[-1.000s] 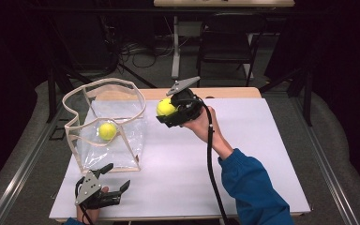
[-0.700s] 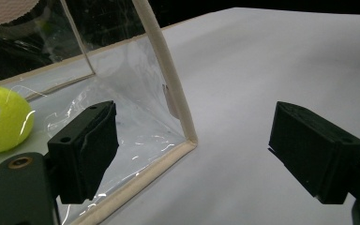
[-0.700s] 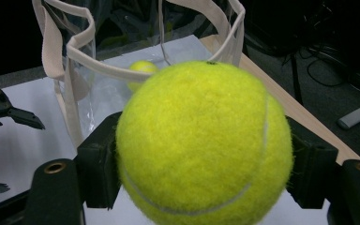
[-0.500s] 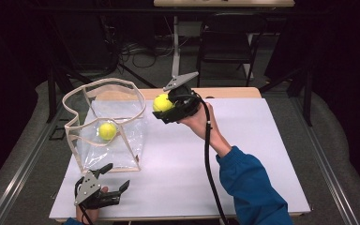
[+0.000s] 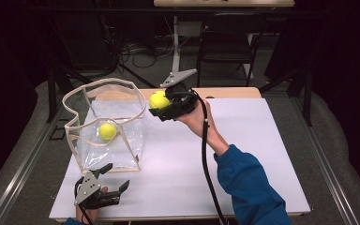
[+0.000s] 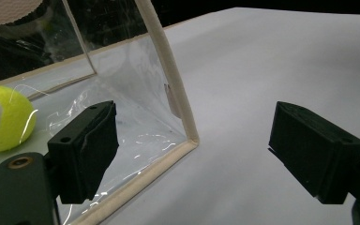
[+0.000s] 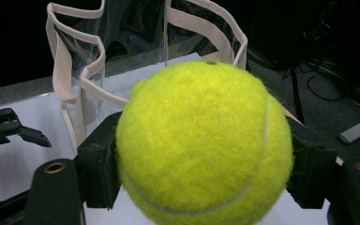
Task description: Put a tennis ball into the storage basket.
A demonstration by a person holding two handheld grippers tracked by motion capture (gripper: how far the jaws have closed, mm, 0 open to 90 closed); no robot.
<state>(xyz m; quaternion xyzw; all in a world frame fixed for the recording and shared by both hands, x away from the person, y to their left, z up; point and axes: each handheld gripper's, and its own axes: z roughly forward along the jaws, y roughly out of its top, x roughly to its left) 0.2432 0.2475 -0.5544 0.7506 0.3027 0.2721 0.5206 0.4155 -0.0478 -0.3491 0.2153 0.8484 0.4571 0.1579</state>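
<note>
Right tongs [image 5: 161, 104] pinch a tennis ball [image 5: 159, 99] at its widest part, held just beside the clear bag's [image 5: 104, 101] rim; light, fuzzy, springy, grips well. Left tongs [image 5: 110, 183] spread, idle on table [image 5: 262, 154]

Fuzzy yellow felt tennis ball [image 7: 204, 145], matt, centre frame. Clear glossy plastic bag [image 5: 108, 129] with beige cloth-tape edging, crinkled, upper left. Matt black plastic right tool [image 5: 161, 107]. Smooth matt white worktop [image 5: 262, 154].
</note>
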